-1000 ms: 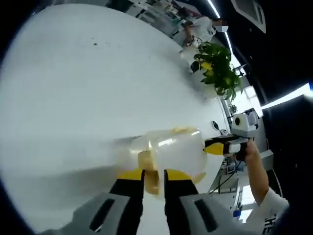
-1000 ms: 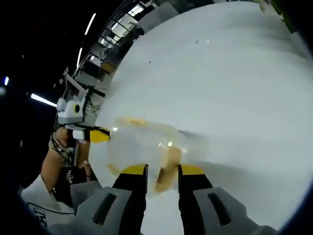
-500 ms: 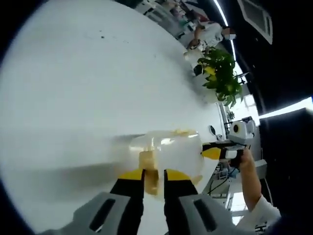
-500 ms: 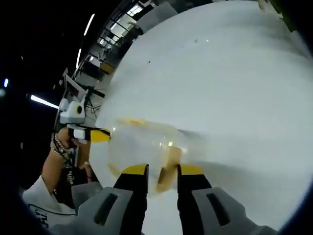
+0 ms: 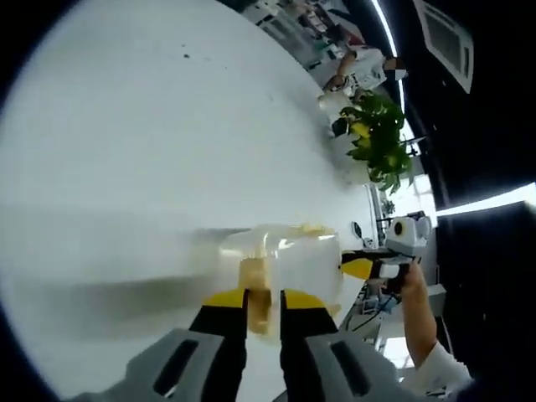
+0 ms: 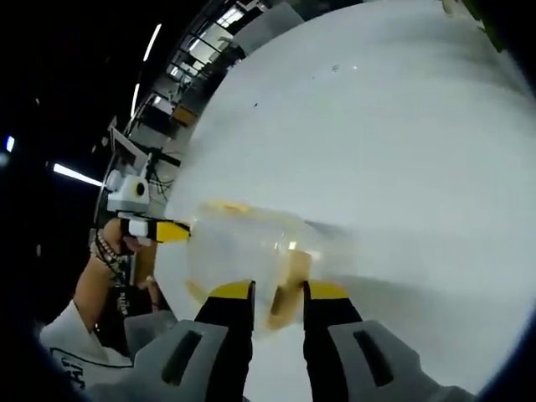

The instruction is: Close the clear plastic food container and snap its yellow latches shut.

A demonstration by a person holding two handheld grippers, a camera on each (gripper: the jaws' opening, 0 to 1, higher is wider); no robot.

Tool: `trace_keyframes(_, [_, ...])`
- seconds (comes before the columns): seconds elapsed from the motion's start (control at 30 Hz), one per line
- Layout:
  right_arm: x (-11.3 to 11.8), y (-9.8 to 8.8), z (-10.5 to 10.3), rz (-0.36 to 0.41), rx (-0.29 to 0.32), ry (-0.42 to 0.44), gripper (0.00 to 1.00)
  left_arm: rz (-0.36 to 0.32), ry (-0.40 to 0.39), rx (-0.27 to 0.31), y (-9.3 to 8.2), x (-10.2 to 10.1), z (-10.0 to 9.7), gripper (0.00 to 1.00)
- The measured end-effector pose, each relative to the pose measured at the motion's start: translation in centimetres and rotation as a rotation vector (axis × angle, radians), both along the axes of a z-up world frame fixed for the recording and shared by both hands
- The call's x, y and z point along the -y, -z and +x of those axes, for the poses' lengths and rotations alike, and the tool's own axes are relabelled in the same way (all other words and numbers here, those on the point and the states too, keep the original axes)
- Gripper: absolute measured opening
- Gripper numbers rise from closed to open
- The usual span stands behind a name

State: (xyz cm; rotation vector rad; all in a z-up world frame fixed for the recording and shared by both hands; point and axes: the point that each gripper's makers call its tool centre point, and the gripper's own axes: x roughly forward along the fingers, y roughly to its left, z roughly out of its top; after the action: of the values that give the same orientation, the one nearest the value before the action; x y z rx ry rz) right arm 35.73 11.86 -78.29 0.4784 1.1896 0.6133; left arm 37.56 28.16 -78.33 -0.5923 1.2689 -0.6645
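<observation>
2 grippers are working the clear plastic food container [image 5: 289, 264] from opposite ends, and it is sitting on the white table [image 5: 151, 151]. Nearest in the left gripper view, the left gripper [image 5: 264, 295] is clenching on a yellow latch [image 5: 255, 293] at its end, jaws standing close on either side of the tab. In the right gripper view, the right gripper [image 6: 277, 291] is doing likewise on the yellow latch [image 6: 289, 289] at the opposite end. Beyond the box, each view is catching the other gripper's yellow tip against the far wall. Whether either latch is fully snapped is too blurred to tell. Judging the risk: with 2 squeezes meeting on a light box, uneven pressing could be sliding or tipping it, and a latch could be slipping out from between the jaws half-closed. Farther off, a potted plant [image 5: 373, 134] is standing at the table's edge, and a person [image 5: 360, 67] is standing beyond it.
</observation>
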Motion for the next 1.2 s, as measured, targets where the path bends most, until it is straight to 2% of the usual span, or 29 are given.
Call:
trace_keyframes(0.23, [0.0, 0.0, 0.0, -0.003, 0.005, -0.007, 0.20, -0.044, -0.027, -0.037, 0.2, -0.1, 0.1, 0.07])
trace_keyframes(0.27, [-0.1, 0.0, 0.0, 0.001, 0.004, -0.013, 0.20, -0.120, -0.034, -0.042, -0.7, 0.9, 0.1, 0.06])
trace_keyframes(0.3, [0.0, -0.1, 0.1, -0.003, 0.003, -0.007, 0.20, -0.067, -0.048, -0.052, 0.1, -0.3, 0.1, 0.06])
trace_keyframes(0.53, [0.1, 0.0, 0.1, 0.000, 0.002, -0.004, 0.20, -0.094, -0.060, -0.051, 0.3, -1.2, 0.1, 0.06])
trace_keyframes(0.97, [0.1, 0.0, 0.0, 0.024, -0.030, 0.030, 0.18, -0.079, -0.046, -0.046, 0.3, -1.0, 0.1, 0.06])
trace_keyframes(1.2, [0.3, 0.1, 0.0, 0.075, -0.067, 0.088, 0.16, -0.074, -0.044, -0.043, 0.2, -0.7, 0.0, 0.06])
